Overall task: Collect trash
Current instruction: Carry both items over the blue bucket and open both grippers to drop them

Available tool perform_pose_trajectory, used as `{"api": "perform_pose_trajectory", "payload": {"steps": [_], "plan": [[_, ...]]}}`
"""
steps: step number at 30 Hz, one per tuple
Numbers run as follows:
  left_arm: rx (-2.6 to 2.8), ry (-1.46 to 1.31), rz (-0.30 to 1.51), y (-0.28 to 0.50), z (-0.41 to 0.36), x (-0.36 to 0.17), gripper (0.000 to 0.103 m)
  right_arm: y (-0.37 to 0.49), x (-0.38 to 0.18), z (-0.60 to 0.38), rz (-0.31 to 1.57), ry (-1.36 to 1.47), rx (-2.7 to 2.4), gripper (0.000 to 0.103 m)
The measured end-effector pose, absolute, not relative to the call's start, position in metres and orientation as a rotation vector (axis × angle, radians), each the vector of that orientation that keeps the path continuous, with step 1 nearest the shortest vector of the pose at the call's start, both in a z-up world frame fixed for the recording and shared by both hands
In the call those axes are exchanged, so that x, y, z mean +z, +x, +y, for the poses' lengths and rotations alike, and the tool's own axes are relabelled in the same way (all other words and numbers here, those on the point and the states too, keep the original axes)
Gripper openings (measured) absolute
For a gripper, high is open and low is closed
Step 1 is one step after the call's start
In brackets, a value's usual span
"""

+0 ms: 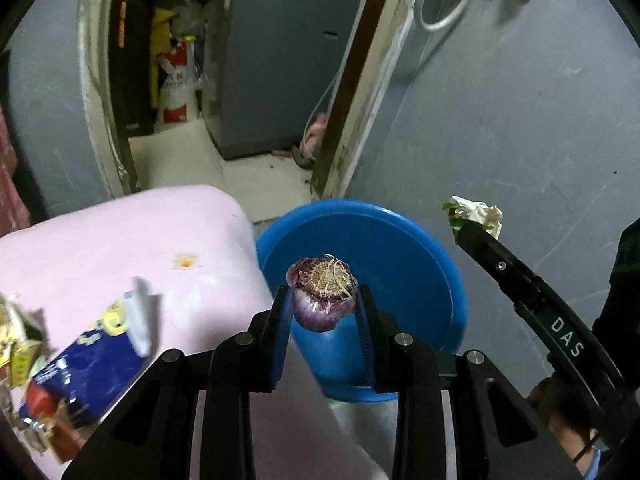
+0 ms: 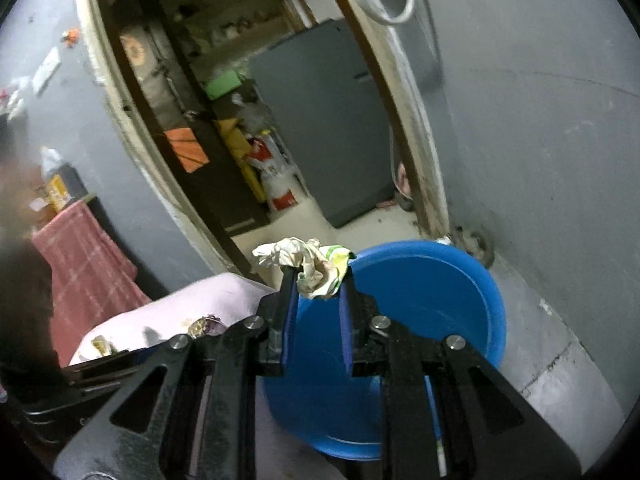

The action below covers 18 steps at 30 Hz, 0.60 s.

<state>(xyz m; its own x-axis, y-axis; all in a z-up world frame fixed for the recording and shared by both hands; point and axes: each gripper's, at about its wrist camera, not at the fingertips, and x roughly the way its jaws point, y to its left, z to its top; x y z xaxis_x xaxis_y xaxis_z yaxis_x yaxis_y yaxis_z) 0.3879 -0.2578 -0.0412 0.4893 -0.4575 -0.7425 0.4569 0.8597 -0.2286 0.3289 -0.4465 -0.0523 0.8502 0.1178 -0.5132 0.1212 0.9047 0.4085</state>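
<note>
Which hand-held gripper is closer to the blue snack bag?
Left. The left hand-held gripper is just beside the blue snack bag; the right hand-held gripper is farther off, past the blue tub.

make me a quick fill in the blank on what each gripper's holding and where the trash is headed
1. The left gripper is shut on a purple ____.
2. The right gripper is shut on a crumpled ____.
3. The bucket past both grippers is coloured ____.
4. The snack packet lies on a ____ surface.

Missing words: onion; paper; blue; pink
</note>
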Motion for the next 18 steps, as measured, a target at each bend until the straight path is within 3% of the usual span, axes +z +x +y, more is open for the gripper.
{"api": "perform_pose_trajectory", "payload": {"steps": [8,13,18], "plan": [[-0.532,0.002,0.976,0.405,-0.264,-0.065,0.029,0.339,-0.07,-0.458,0.626,0.482,-0.026,0.025],[-0.51,-0.025,0.995,0.404,-0.261,-0.062,0.031,0.338,-0.072,-0.461,0.628,0.492,-0.035,0.037],[-0.503,-0.034,0.983,0.4,-0.257,-0.053,0.034,0.335,-0.07,-0.462,0.613,0.489,-0.039,0.043]]}}
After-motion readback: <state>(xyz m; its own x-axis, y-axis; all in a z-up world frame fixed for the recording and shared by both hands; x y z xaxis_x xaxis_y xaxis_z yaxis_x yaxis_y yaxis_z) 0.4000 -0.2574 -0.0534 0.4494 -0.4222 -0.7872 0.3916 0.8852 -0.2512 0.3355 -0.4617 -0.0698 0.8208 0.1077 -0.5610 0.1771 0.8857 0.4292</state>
